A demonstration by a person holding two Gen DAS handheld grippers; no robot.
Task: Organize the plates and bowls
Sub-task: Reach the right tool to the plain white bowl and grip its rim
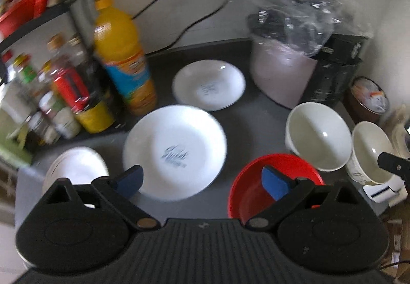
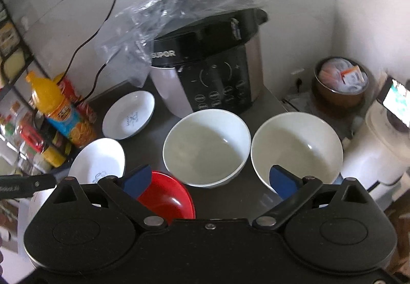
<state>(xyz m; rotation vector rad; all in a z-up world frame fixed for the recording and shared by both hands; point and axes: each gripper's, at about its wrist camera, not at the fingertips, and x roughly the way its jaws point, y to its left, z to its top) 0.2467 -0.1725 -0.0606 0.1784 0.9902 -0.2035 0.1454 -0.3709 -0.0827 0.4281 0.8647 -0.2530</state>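
Dark counter (image 1: 246, 114): grey-black worktop carrying everything; both my claws hover above its near edge.
Rice cooker (image 2: 212, 71): black and silver, far side against the wall, with crumpled clear plastic (image 2: 153, 27) draped over it. Not my concern, but it crowds the far bowls.
Large white plate (image 1: 174, 150): lying flat at centre, print in its well, just ahead of my left claw. I judge it ceramic, stiff, glazed and slick, breakable. I would pinch the near rim, one pad above and one below.
Far plate (image 1: 208, 84): smaller, white, beyond the large one and near the juice bottle (image 1: 123, 53). Same handling.
Plate stack (image 1: 77, 168): white, near left, partly hidden behind my left finger. Probably where loose plates belong.
White bowls: one (image 2: 206, 146) at centre, one (image 2: 297, 150) to its right, just beside each other, both upright and empty. Deep walls, likely heavier than the plates; grip over the rim.
Red bowl (image 2: 166, 194): near, left of the white pair, looks plastic, so light and forgiving.
Left claw (image 1: 202, 180): fingers spread wide, holding nothing.
Right claw (image 2: 210, 177): fingers wide apart, empty, its right pad (image 2: 283, 181) in line with the right bowl's near rim; contact I cannot tell.
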